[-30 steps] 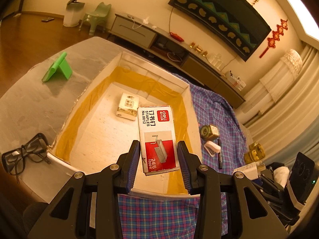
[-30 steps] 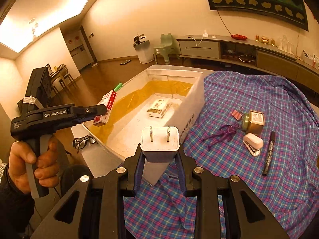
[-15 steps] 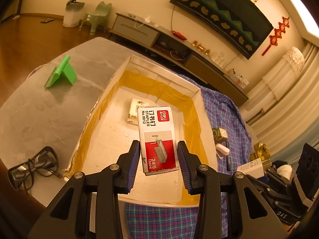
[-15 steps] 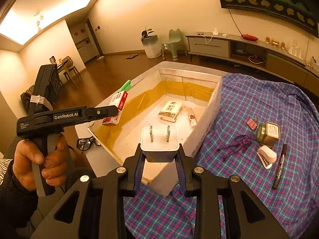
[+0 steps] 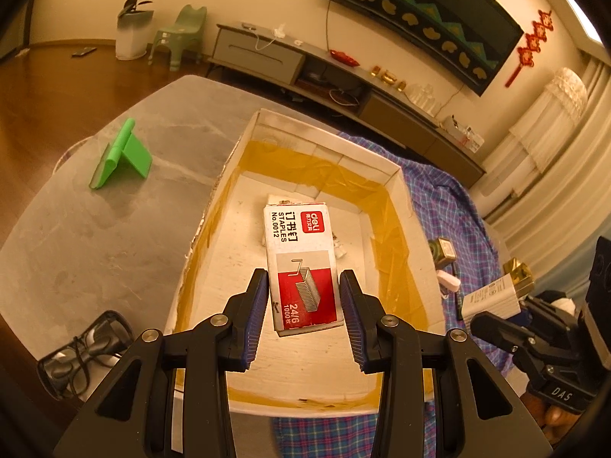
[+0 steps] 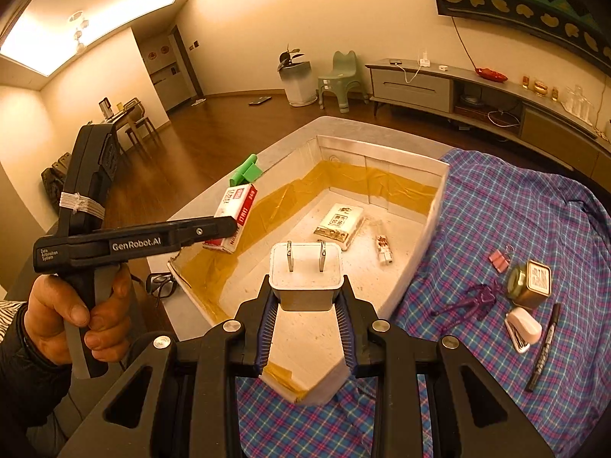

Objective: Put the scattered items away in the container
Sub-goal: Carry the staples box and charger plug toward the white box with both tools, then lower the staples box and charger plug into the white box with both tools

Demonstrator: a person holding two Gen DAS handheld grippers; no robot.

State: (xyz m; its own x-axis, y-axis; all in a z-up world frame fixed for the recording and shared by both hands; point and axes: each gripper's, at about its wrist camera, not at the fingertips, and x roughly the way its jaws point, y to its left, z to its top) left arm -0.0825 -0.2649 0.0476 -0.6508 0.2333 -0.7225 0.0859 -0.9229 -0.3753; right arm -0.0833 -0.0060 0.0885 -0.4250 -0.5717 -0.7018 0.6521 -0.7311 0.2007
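Grey marble forms the tabletop [image 5: 95, 236], over the right part of which a blue-and-purple plaid cloth [image 6: 515, 206] is spread. A white open-topped cardboard container lined with yellow tape [image 5: 401, 187] is set on the table, its right wall against the cloth. The left gripper [image 5: 303, 282] is held above the container's interior, and its blue-padded fingers are closed against the sides of a red-and-white cardboard box of staples [image 5: 298, 236], which is carried tilted in the air over the container floor. The right gripper [image 6: 305, 286] is positioned over the container's near corner and is clamped on a white plastic plug adapter [image 6: 305, 271], whose two metal prongs are pointed away from the camera. A flat white printed packet [image 6: 340, 223] is seen lying on the container floor. A green plastic stand [image 5: 122, 156] and a pair of black-framed glasses [image 5: 84, 355] are placed on the bare marble left of the container. On the cloth, a small brass-coloured tin [image 6: 532, 282], a white mini stapler [image 6: 523, 328] and a black marker pen [image 6: 544, 347] are scattered close together.
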